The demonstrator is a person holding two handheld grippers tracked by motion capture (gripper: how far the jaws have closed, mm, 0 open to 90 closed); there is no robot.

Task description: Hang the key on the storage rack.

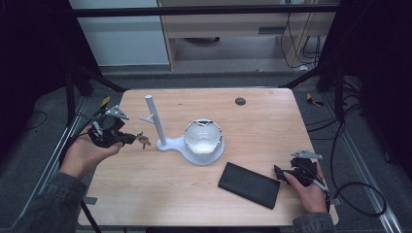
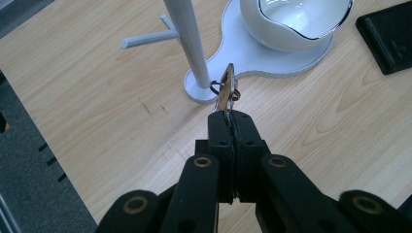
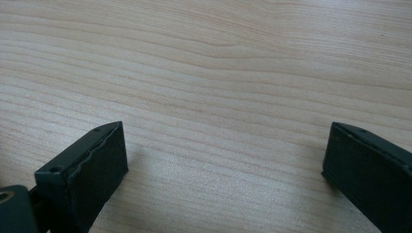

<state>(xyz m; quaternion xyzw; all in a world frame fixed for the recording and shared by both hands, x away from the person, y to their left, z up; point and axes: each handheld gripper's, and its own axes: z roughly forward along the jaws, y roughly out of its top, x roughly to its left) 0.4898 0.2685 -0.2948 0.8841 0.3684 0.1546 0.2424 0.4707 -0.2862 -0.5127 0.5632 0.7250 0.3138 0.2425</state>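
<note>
My left gripper (image 1: pixel 131 139) is shut on a set of keys (image 1: pixel 143 140), held above the table's left side just left of a white stand's post (image 1: pixel 155 120). In the left gripper view the keys (image 2: pixel 226 90) stick up from the shut gripper (image 2: pixel 232 120), close to the post's foot (image 2: pixel 200 87). A side peg (image 2: pixel 148 39) juts from the post. The stand's flat base (image 1: pixel 180 144) carries a white bowl (image 1: pixel 203 135). A black wallet (image 1: pixel 249 184) lies at the front right. My right gripper (image 1: pixel 278 172) rests beside it, open over bare wood (image 3: pixel 221 155).
The wooden table (image 1: pixel 252 126) has a small dark round disc (image 1: pixel 240 101) near its far edge. Cables trail on the floor to the right (image 1: pixel 359 194). A dark frame and cabinets stand beyond the table.
</note>
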